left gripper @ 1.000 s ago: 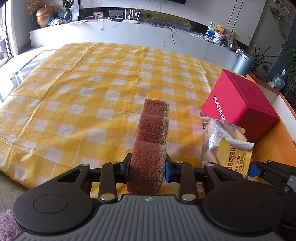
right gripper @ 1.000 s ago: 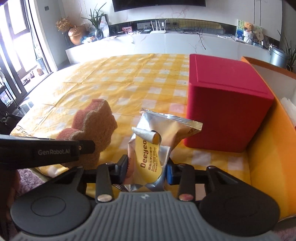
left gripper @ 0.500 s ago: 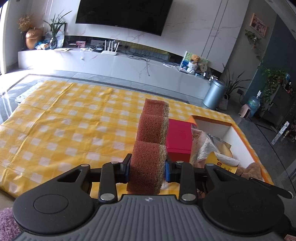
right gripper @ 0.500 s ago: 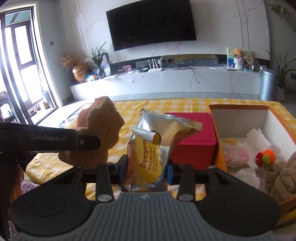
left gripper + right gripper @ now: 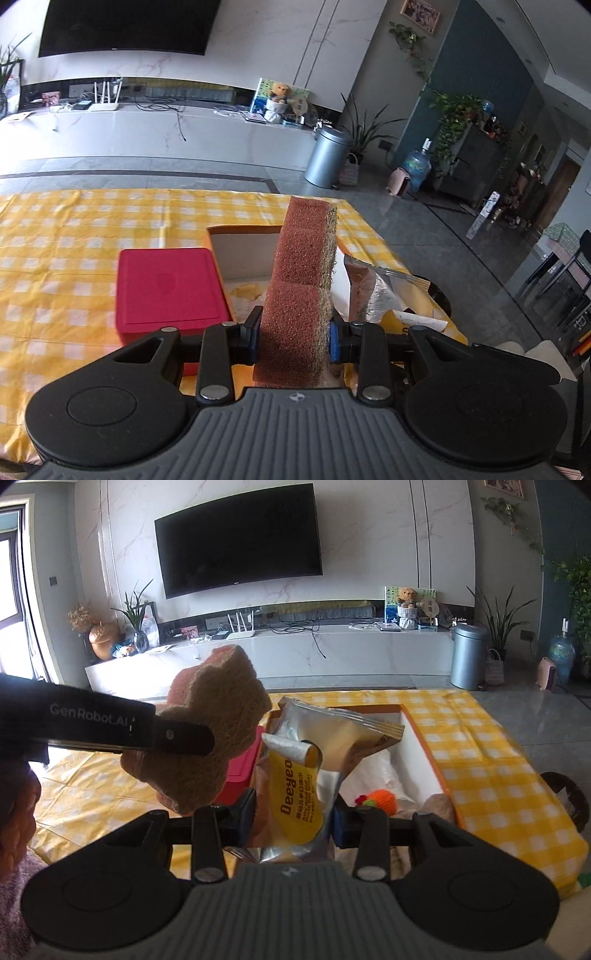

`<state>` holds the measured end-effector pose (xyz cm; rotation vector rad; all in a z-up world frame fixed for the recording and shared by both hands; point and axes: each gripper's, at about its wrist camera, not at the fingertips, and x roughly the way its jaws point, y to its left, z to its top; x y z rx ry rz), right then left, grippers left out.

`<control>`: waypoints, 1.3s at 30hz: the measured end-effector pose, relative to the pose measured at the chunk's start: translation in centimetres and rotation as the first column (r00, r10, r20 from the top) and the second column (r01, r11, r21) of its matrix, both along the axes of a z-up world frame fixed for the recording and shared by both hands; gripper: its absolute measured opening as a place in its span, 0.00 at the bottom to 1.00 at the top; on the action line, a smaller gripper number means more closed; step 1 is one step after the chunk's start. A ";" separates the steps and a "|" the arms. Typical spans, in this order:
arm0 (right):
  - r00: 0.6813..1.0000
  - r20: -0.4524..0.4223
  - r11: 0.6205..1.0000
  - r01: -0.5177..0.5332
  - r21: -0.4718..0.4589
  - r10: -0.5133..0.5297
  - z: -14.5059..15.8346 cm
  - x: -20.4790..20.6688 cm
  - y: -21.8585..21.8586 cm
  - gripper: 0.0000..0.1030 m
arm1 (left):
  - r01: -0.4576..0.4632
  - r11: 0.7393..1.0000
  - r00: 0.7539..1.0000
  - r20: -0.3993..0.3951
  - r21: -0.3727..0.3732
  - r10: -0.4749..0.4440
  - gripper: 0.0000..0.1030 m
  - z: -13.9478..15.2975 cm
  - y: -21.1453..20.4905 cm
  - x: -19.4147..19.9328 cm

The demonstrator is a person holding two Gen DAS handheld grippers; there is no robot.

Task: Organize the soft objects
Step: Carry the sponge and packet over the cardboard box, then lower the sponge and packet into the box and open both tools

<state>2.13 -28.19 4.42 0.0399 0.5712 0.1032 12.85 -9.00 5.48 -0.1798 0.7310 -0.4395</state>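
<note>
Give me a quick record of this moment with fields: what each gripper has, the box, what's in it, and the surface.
left gripper: shut on brown sponge, held upright
right gripper: shut on silver and yellow snack pouch
open box: orange outside, white inside, on the table past both grippers
box contents: orange knitted ball, pale fabric, partly hidden
red box: closed, beside the open box
surface: yellow checked tablecloth

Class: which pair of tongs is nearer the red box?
Left. The left tongs, gripping the sponge, hang beside the red box; the right tongs, gripping the snack pouch, sit farther away.
</note>
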 end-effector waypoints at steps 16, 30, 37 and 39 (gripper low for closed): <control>0.984 -0.177 0.989 -0.029 -0.145 0.003 -3.0 10.4 -7.0 0.39 | 0.126 0.985 0.983 -0.145 0.121 -0.108 0.36 -4.9 -7.2 10.3; 0.951 -0.307 0.968 -0.118 -0.223 0.046 -7.8 16.4 -5.7 0.41 | 0.141 0.947 0.979 -0.184 0.290 -0.090 0.36 -8.5 -8.4 12.6; 0.950 -0.312 0.961 -0.110 -0.253 0.027 -7.7 16.3 -5.5 0.46 | 0.150 0.944 0.977 -0.192 0.293 -0.096 0.42 -8.7 -8.6 12.6; 0.953 -0.302 0.960 -0.101 -0.261 0.018 -7.2 15.9 -5.5 0.49 | 0.139 0.954 0.979 -0.183 0.267 -0.092 0.51 -8.1 -8.2 12.3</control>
